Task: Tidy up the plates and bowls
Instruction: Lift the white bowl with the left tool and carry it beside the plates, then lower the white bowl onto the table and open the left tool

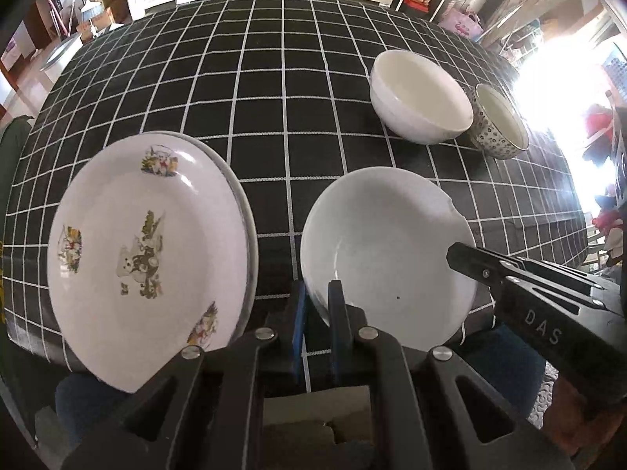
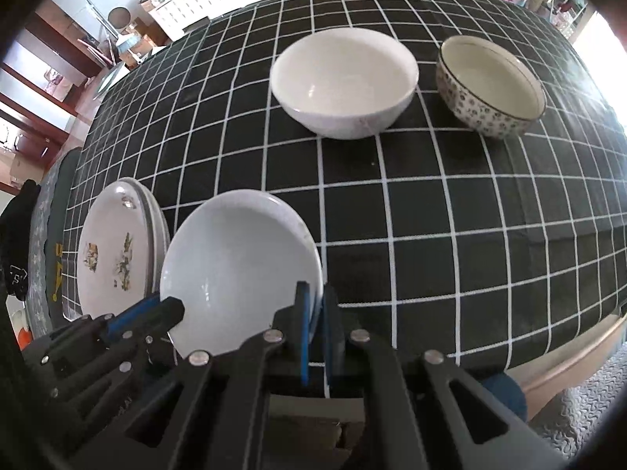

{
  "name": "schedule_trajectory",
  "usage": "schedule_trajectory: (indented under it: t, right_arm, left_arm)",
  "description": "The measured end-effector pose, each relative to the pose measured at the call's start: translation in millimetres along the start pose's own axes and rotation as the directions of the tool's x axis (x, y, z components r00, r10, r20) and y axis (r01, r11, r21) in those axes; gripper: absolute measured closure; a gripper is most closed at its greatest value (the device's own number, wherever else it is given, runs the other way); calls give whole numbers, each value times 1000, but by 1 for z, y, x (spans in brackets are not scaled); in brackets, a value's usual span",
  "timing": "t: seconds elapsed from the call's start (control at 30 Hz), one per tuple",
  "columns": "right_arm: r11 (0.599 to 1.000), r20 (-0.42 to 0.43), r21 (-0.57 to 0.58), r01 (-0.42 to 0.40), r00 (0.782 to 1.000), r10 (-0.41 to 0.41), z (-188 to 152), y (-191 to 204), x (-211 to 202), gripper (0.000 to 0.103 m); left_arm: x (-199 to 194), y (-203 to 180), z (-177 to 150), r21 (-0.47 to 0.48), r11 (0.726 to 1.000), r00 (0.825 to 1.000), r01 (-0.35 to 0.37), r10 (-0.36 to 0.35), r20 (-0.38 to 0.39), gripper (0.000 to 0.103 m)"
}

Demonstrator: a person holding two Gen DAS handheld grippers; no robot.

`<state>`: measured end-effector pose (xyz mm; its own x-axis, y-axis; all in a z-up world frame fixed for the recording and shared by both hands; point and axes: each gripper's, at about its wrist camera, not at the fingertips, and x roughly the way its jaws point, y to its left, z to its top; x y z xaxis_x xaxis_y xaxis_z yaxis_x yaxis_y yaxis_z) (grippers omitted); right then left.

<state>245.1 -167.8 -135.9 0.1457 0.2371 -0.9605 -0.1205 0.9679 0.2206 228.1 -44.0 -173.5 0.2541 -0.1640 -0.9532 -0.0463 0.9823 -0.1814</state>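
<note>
Closest to the lens, the left gripper is clamped on the near-left rim of the plain white plate, and the right gripper is pinching the same plate's opposite rim, so both are clenched on it and it looks held just above the checked tablecloth.

Seems like the step is carrying this plate over to the stack. The floral plate sits at about 9 o'clock from it, just beside it, on top of at least one more plate. Next move probably wants a sideways shift over that pile, then a level, gentle lowering before both grips let go.

Count: three plates I can make out (can't rule out more underneath), two bowls. The white bowl and the patterned bowl are up around 1 o'clock, nearly touching.
</note>
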Motion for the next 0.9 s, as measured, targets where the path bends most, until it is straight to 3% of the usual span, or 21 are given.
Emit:
schedule_trajectory:
  t: [0.33, 0.6, 0.9]
  right_arm:
    - [999, -31, 32, -23, 999, 24, -4, -13, 4, 95]
    - [1000, 38, 16, 20, 999, -21, -10, -18, -27, 95]
    - [1000, 46, 1, 2, 999, -2, -18, -20, -50, 94]
  left_arm:
    - [9, 1, 0, -14, 1000, 1000, 18, -18, -14, 95]
    - [-17, 8, -9, -19, 999, 998, -27, 28, 49, 95]
    - [-51, 5, -17, -18, 1000, 994, -5, 7, 107, 95]
